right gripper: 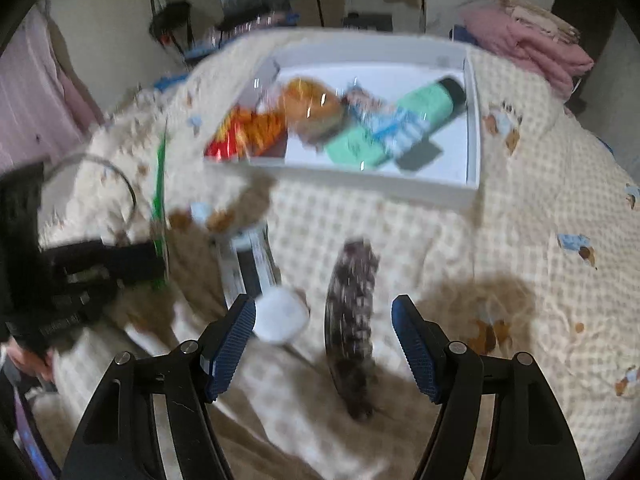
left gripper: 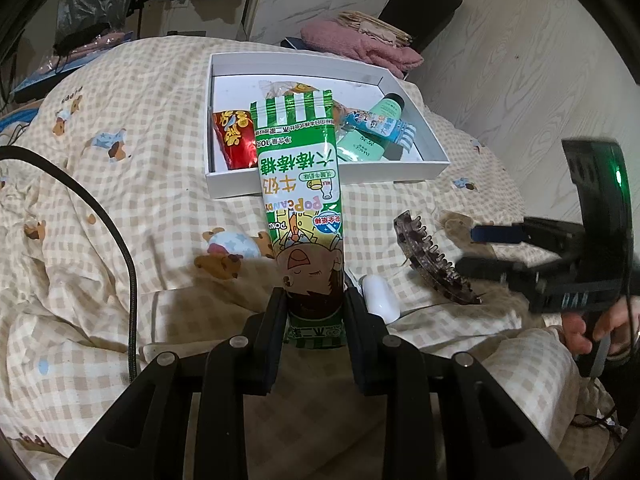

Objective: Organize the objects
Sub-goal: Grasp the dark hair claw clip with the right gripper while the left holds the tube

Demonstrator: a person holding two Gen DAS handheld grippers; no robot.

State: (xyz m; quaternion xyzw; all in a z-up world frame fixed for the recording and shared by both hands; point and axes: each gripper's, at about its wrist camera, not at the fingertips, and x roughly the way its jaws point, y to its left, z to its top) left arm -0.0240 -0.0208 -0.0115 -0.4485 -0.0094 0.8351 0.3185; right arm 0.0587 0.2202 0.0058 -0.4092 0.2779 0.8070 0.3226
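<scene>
Two grippers work above the bedspread (left gripper: 120,208). Left gripper (left gripper: 316,304) clamps a green candy packet (left gripper: 298,184), raised before the white box (left gripper: 320,184). Right gripper (right gripper: 324,344), jaws wide, straddles a hair claw (right gripper: 352,312); white case (right gripper: 280,316) beside.

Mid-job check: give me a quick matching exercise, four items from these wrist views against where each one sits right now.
Items:
1. green candy packet
2. hair claw clip
3. mint green bottle
4. white oval case

Places:
A. inside the white box
B. on the bedspread, in front of the open right tongs
C. clamped in the left tongs
D. on the bedspread just right of the left tongs

Pairs: 1-C, 2-B, 3-A, 4-D
</scene>
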